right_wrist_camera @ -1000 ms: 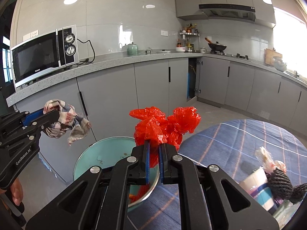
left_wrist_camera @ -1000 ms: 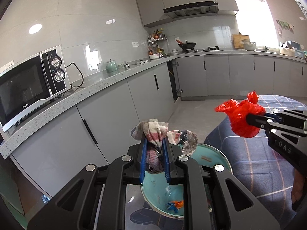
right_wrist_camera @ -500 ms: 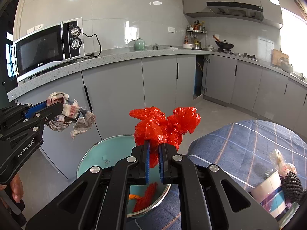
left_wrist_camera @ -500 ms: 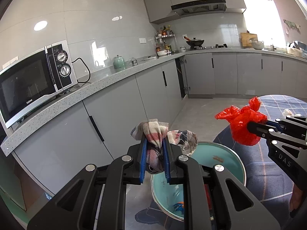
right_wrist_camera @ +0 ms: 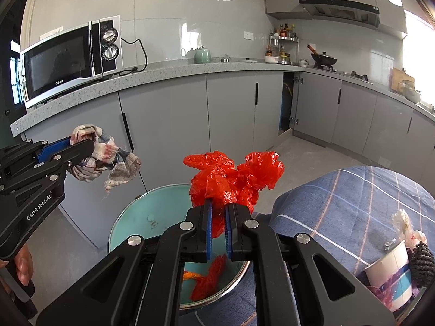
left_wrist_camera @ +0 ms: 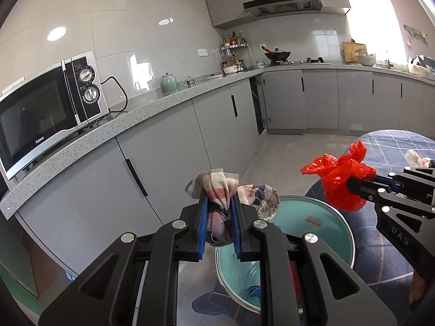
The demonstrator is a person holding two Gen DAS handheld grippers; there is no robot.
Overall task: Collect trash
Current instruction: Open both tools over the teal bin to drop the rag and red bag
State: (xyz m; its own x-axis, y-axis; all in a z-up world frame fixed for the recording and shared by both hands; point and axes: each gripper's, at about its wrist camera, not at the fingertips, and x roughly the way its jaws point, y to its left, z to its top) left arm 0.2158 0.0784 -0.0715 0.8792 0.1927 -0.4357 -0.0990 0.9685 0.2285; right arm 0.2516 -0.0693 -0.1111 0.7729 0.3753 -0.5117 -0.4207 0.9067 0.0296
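Frayed woven cloth rag (left_wrist_camera: pixel 217 190) is showing soft, matt; crinkled red plastic bag (right_wrist_camera: pixel 233 182) is gleaming. Glossy teal bin (right_wrist_camera: pixel 130 217) is shining lower centre; speckled stone countertop (left_wrist_camera: pixel 108 133) upper left.

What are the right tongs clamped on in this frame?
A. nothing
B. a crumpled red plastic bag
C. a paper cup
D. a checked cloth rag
B: the right tongs pinch the crumpled red plastic bag above the teal bin; the checked rag is in the left tongs.

Red plastic bag (right_wrist_camera: pixel 233 182), plaid rag (left_wrist_camera: pixel 217 190) — teal bin (right_wrist_camera: pixel 141 217), blue-checked tablecloth (right_wrist_camera: pixel 353 203).
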